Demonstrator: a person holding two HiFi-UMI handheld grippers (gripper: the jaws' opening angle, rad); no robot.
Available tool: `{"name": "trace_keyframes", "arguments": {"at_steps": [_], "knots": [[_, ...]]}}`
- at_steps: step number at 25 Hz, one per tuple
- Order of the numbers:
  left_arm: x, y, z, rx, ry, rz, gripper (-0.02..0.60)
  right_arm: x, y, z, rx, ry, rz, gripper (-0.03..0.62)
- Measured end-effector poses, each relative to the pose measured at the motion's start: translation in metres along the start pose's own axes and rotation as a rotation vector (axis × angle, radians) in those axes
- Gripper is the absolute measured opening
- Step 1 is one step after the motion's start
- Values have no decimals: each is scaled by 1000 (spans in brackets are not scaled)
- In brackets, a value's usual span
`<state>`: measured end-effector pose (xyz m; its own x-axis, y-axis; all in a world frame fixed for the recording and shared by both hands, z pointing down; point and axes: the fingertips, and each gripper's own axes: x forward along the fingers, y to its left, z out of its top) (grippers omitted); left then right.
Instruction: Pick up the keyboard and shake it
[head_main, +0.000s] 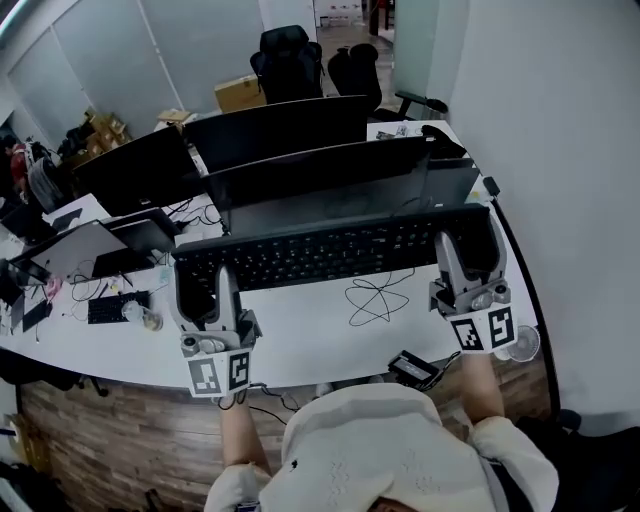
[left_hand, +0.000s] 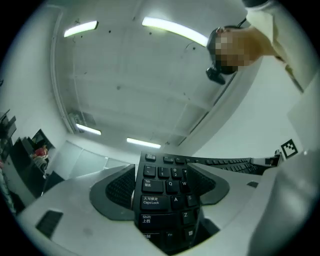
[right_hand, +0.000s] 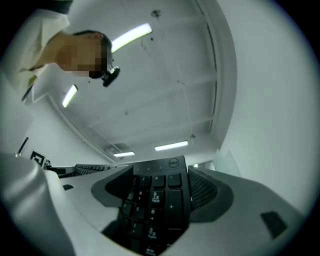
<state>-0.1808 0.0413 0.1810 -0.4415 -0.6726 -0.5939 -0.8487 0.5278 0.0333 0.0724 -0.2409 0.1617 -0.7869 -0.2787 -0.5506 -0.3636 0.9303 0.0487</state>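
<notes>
Closest to me is my cream top (head_main: 390, 450); past it, my left hand-held gripper (head_main: 207, 278) is clamped on the left end of the keyboard (head_main: 320, 255), jaws pressed on either side of the Tab and Caps Lock columns. My right hand-held gripper (head_main: 470, 245) is closed the same way on the number-pad end, beneath a small round logo. That makes two hand-held grippers on one keyboard. It is black and full-size, with white legends and a few Chinese characters on its keys, and I hold it up off the white surface (head_main: 300, 335), key side facing me, level from end to end. One thin black cable (head_main: 378, 295) lies looped on the surface below it. Behind the keyboard I count three dark screens (head_main: 330, 180), and farther back two black chairs (head_main: 290, 60).
</notes>
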Motion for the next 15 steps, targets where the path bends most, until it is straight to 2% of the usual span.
{"name": "trace_keyframes", "arguments": {"at_steps": [1,2,4,5,6,10,11,12,15], "knots": [[2,2,-3,-3,18,13,301,4,0,-4,4,23,-3,325],[-1,-1,3,3,-8,14,301,1,2,2,-4,-6,5,325],[-17,-12,35,31,-133,-13,301,-17,11,34,-39,-148,34,325],[-22,-16,46,43,-174,-27,301,-24,14,45,-48,-193,44,325],[-21,-15,47,42,-176,-36,301,-23,13,48,-48,-193,46,324],[5,5,-9,-31,23,5,301,8,0,1,-17,26,3,325],[4,5,-12,-35,37,15,301,9,0,-4,-14,39,2,325],[1,2,-6,-29,15,13,301,6,1,2,-20,10,10,327],[-18,-18,51,29,-176,-27,301,-18,12,54,-57,-201,55,324]]}}
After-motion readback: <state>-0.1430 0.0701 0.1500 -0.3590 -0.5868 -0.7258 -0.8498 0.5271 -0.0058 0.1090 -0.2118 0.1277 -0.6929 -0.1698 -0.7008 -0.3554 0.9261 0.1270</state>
